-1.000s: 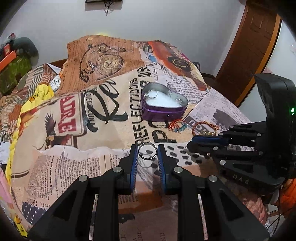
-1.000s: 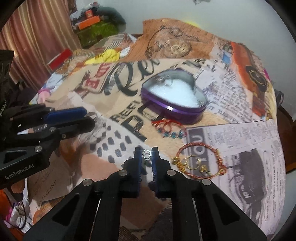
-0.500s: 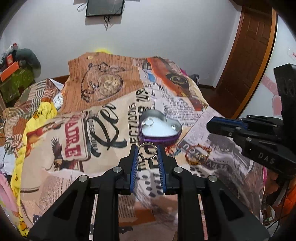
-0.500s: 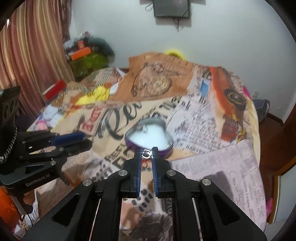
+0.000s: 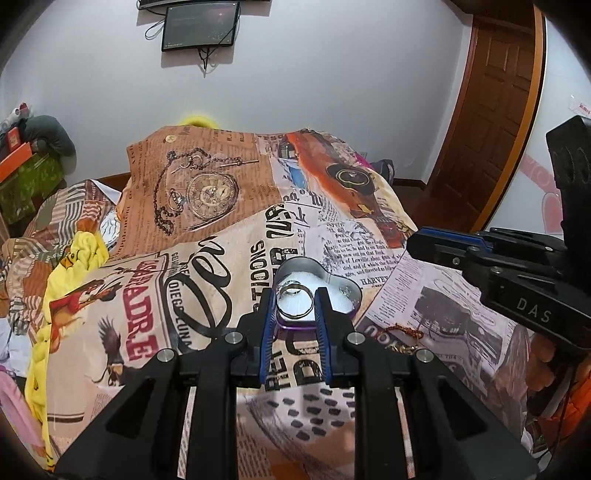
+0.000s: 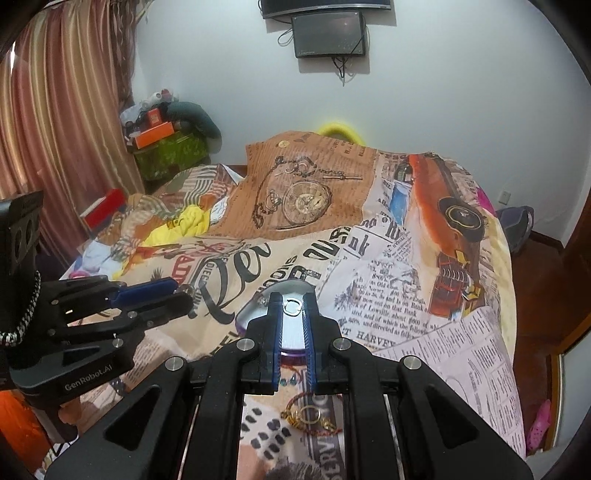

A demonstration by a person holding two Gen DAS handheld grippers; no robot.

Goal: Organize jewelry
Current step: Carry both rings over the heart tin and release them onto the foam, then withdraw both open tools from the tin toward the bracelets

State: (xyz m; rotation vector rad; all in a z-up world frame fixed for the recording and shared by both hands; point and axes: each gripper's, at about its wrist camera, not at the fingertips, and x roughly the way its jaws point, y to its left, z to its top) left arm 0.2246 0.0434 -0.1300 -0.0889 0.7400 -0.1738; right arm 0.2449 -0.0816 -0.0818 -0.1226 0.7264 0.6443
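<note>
**Both grippers lifting rings above the heart tin**

Since a second ago, both grippers are rising away from the bedspread [image 5: 221, 266]. The left gripper [image 5: 295, 301] is clamping a large ring [image 5: 295, 303], the right gripper [image 6: 292, 308] a small ring [image 6: 292, 306]. The heart-shaped tin [image 5: 343, 291] is sitting at 12 o'clock, bracelets [image 6: 310, 415] at 6 o'clock. Open bedspread is stretching toward 10 o'clock; a wall screen [image 6: 328, 33] is hanging beyond.

We see the purple heart-shaped tin [image 6: 255, 319] mostly hidden behind our right claw [image 6: 293, 308]; its contents blur.
</note>
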